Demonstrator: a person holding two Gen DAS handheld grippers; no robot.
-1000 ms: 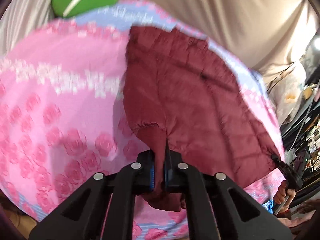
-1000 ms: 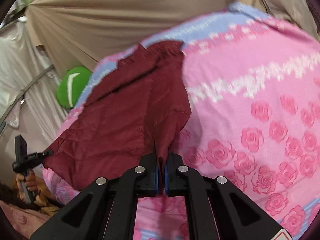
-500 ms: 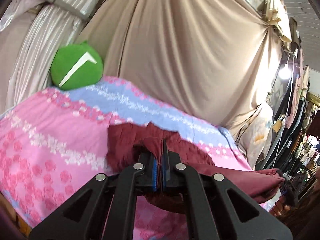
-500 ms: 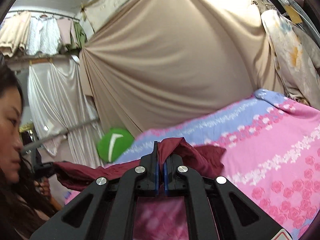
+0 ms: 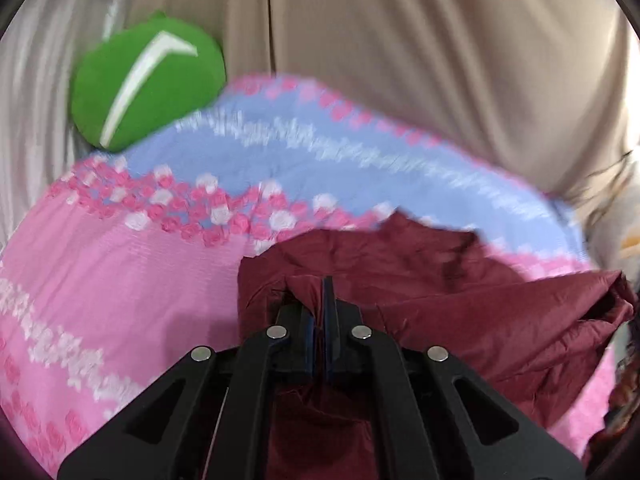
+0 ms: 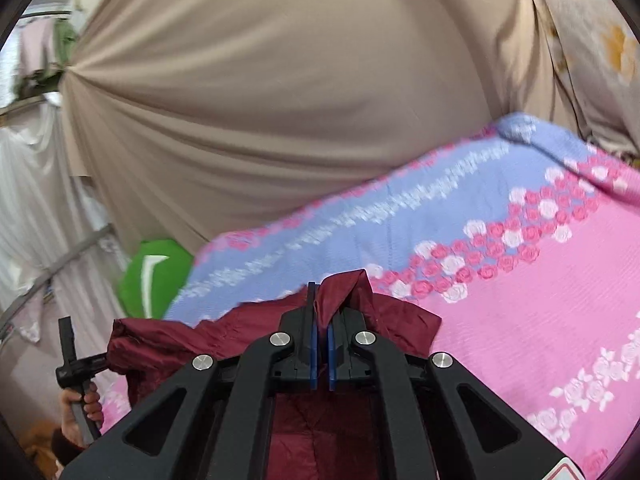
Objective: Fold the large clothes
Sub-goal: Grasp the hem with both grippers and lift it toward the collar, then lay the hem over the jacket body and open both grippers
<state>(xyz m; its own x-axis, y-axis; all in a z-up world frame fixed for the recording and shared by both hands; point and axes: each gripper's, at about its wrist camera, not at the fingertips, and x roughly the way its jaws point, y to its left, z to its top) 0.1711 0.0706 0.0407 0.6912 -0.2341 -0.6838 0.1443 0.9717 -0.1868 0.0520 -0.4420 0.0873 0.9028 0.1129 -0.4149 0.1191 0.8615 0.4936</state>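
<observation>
1. The dark maroon, slightly shiny fabric garment (image 5: 460,292) lies bunched on the bed, on a pink and lilac bedspread printed with roses (image 5: 120,280), toward its near edge.
2. The left hand-held gripper (image 5: 323,312) has its two black fingers drawn narrow, pinching a fold of the maroon garment between the blue pads; the cloth rises in a small peak just beside the fingertips.
3. The right hand-held gripper (image 6: 320,320) is likewise closed down on a tuft of the same garment (image 6: 248,332), which pokes up between and past the blue pads.
4. In the right wrist view the garment stretches leftward from the right gripper to the other black hand-held gripper (image 6: 74,364), whose handle is gripped by a bare hand (image 6: 80,404) at the bed's edge.
5. Both views are motion-blurred, mostly over the bedspread's lilac band (image 6: 400,216).
6. A round green cushion with a white curved stripe (image 5: 148,80) sits at the far side of the bed, against a beige draped cloth backdrop (image 5: 420,60).
7. Pale pleated curtains (image 6: 36,200) hang left of that backdrop in the right wrist view.
</observation>
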